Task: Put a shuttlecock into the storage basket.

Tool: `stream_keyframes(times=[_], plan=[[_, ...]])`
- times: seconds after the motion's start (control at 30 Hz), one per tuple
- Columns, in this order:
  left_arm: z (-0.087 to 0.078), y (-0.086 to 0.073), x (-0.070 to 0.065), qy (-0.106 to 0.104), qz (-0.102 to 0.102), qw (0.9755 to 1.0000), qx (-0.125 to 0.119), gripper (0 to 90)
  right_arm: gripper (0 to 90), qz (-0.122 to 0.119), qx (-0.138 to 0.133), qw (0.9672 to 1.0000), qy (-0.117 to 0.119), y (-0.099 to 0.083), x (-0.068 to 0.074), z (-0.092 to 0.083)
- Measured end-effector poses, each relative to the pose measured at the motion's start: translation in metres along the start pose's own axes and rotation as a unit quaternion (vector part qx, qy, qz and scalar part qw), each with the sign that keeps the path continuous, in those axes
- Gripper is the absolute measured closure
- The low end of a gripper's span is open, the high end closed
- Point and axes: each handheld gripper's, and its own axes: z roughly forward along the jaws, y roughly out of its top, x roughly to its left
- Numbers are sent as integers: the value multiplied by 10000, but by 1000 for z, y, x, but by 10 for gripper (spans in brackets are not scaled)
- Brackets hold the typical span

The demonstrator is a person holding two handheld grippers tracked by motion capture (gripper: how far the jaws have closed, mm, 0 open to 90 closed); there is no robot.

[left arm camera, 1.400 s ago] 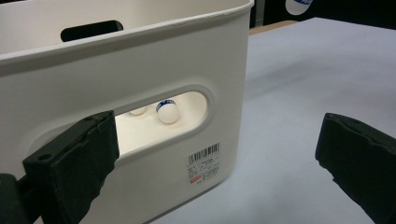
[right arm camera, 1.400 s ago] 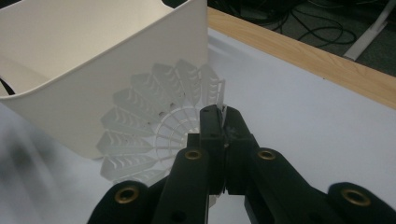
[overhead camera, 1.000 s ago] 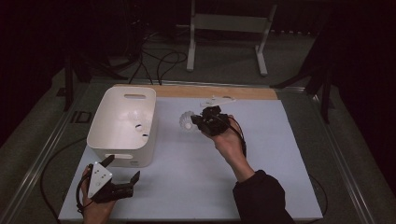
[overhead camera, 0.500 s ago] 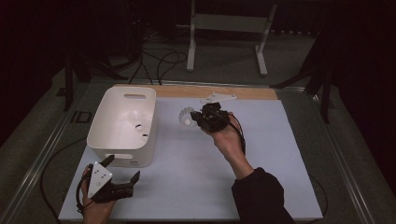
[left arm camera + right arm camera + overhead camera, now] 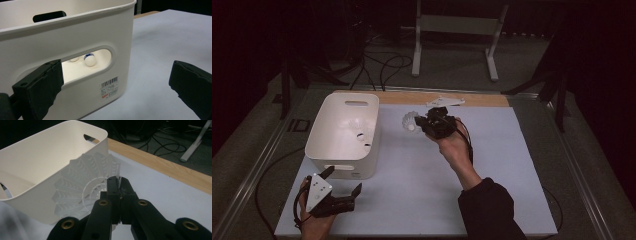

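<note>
Now right claw (image 5: 119,185) pinches one shuttlecock (image 5: 85,185); left claw (image 5: 117,87) gapes empty beside one bin (image 5: 75,32).

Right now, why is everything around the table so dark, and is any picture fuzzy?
In the high view, light falls on the table and white bin, while the floor behind sinks into shadow. In the left gripper view, the near jaws look soft while the bin's barcode label stays sharp. In the right gripper view, the white shuttlecock is slightly hazy and the background is dim.
</note>
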Motion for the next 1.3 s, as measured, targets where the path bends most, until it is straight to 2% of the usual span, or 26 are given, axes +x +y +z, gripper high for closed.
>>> stream_keyframes(times=[1.3], plan=[[0,0,0,-5,0,10000,11,2,888,90,-209,9997,-2,19,-1,9]])
